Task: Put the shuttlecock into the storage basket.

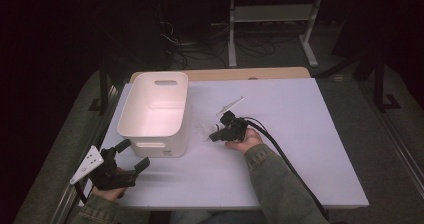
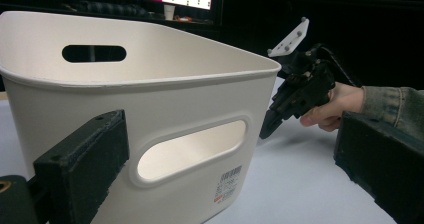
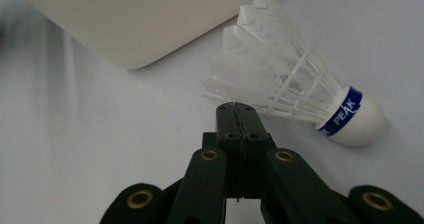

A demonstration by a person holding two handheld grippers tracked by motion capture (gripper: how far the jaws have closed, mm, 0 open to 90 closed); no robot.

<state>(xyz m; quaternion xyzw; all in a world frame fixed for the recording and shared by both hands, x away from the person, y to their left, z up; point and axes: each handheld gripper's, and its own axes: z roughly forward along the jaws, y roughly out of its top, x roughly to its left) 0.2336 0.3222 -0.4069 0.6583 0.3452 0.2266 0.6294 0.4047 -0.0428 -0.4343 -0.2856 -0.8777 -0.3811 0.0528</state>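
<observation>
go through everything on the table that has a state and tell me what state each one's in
Bin: upright, looks empty.
Shuttlecock: lying on its side beside the bin, not gripped.
Right gripper: shut, empty, tips at the shuttlecock.
Left gripper: open, empty, facing the bin.

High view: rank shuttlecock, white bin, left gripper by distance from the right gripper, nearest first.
From the right gripper, jaws shut with nothing between them:
1. Shuttlecock: lying on the table just off the jaw tips, toward the bin.
2. White bin: next over on the left, beyond the shuttlecock, standing upright.
3. Left gripper: farthest, at the table's near left corner, jaws open toward the bin.
</observation>
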